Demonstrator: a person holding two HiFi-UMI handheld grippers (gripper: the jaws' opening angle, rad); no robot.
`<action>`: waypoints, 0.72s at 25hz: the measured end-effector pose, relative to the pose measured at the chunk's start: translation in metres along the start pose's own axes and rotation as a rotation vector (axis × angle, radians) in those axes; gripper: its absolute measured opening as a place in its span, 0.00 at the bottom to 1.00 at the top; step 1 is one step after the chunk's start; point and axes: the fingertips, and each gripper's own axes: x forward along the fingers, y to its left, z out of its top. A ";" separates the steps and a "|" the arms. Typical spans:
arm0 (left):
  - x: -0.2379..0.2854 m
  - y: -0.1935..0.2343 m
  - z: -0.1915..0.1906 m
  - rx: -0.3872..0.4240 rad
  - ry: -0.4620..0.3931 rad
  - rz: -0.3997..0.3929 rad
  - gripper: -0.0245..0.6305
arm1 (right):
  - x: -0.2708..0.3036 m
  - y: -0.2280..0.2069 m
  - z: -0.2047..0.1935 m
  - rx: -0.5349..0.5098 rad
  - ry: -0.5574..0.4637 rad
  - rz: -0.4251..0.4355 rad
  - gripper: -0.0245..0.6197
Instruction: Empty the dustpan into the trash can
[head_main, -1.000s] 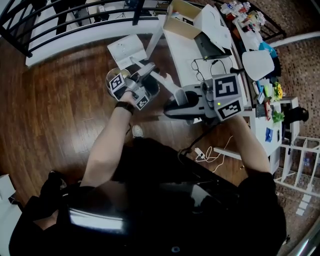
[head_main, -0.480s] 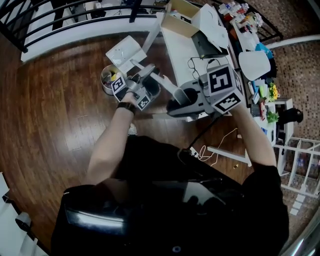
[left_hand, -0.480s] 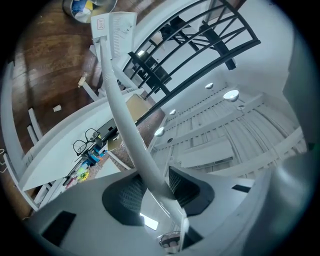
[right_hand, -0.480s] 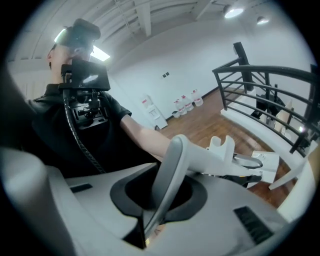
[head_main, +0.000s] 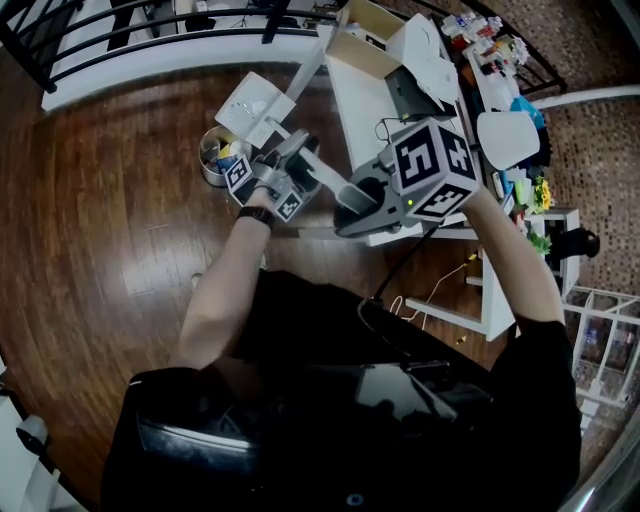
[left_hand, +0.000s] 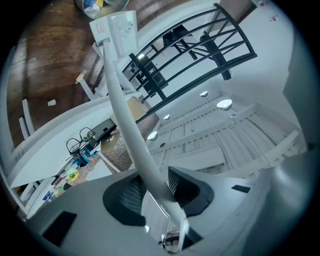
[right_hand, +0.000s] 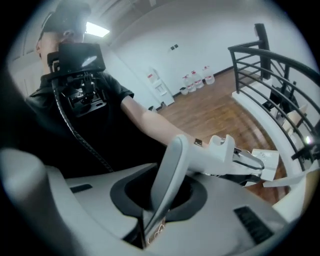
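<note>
The left gripper (head_main: 292, 150) is clamped on the dustpan's long white handle (head_main: 325, 170). Its jaws have just been closing a little with the handle between them. The right gripper (head_main: 350, 200) is closed on the near end of the same handle. Its marker cube now sits further left than a second ago and shows more of its top face, so that hand has tipped over.

The dustpan (head_main: 252, 103) hangs at the far end of the handle. It looks more steeply tilted than before, with its edge right by the rim of the trash can (head_main: 212, 158); I cannot tell whether they touch. A second ago the can was mostly hidden under the left gripper's cube. Now it shows plainly to that gripper's left, on the wooden floor (head_main: 120, 220), with coloured scraps inside.

The left gripper view looks up the handle (left_hand: 125, 115) to the pan (left_hand: 117, 30), with the can (left_hand: 97, 6) just beyond. A white table (head_main: 375, 100) stands to the right.
</note>
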 end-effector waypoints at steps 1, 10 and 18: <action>-0.001 0.000 0.000 -0.005 -0.008 -0.010 0.22 | 0.003 0.001 -0.001 -0.010 0.033 0.008 0.11; -0.013 0.001 0.013 -0.033 -0.082 -0.063 0.21 | 0.024 0.000 -0.018 -0.091 0.343 0.056 0.11; -0.022 0.001 0.023 -0.048 -0.114 -0.078 0.20 | 0.033 -0.003 -0.020 -0.128 0.568 0.125 0.10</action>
